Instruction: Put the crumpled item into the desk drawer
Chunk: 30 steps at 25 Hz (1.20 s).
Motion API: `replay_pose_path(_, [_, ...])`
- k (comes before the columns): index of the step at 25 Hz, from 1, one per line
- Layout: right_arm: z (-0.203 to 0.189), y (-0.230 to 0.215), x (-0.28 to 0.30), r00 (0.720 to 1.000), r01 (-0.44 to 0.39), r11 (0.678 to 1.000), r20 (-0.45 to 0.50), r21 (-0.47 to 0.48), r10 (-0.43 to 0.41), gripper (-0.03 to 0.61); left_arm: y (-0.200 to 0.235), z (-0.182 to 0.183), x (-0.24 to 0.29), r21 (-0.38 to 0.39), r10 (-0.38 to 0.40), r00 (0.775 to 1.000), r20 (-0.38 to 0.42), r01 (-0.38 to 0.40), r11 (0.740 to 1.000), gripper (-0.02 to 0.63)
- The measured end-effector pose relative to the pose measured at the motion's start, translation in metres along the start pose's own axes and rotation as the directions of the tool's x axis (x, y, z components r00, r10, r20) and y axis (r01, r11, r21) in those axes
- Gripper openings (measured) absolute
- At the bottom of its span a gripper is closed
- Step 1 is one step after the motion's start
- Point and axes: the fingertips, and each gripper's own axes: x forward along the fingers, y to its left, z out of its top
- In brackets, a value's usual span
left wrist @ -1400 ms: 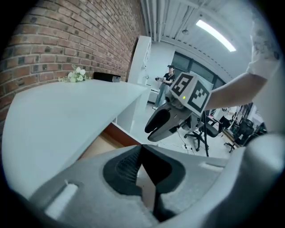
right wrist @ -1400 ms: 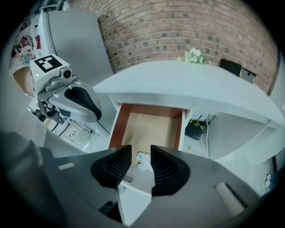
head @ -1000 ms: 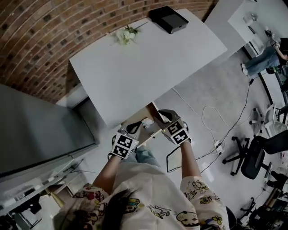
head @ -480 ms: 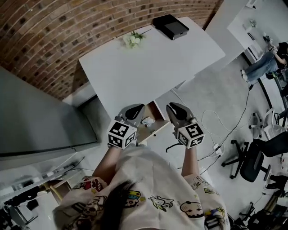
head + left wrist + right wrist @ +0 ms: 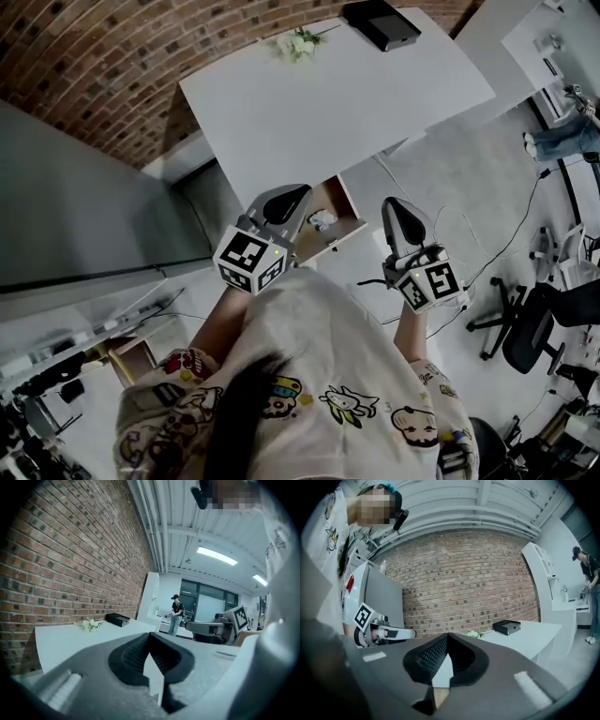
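The crumpled white item (image 5: 323,219) lies inside the open wooden drawer (image 5: 346,205) under the white desk (image 5: 337,94). Neither gripper touches it. My left gripper (image 5: 302,192) hangs above the drawer's left side, its jaws shut with nothing in them (image 5: 150,635). My right gripper (image 5: 395,204) is to the right of the drawer, over the floor. Its jaws have just been closing and now stand shut on nothing (image 5: 448,636). Both point about level toward the desk and the brick wall. Each gripper view shows the other gripper alongside: the right gripper (image 5: 213,629) and the left gripper (image 5: 396,633).
A black box (image 5: 380,23) and a small bunch of flowers (image 5: 298,42) sit at the desk's far edge. A tall grey cabinet (image 5: 84,206) stands left of the desk. Cables and an office chair (image 5: 534,328) are on the right floor. A person (image 5: 176,613) stands far off.
Both grippers have risen away from the drawer and moved apart. The right jaws went from open to shut. The crumpled item stays in the drawer.
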Motion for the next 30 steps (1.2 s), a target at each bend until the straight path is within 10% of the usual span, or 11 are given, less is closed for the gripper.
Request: replay_pose_path(30, [-0.022,0.014,0.002,0.996,0.068,0.998,-0.054,0.011,-0.068,0.009,0.017,-0.013,-0.023,-0.03,0.04,0.999,0.005,-0.04,0.999,-0.002])
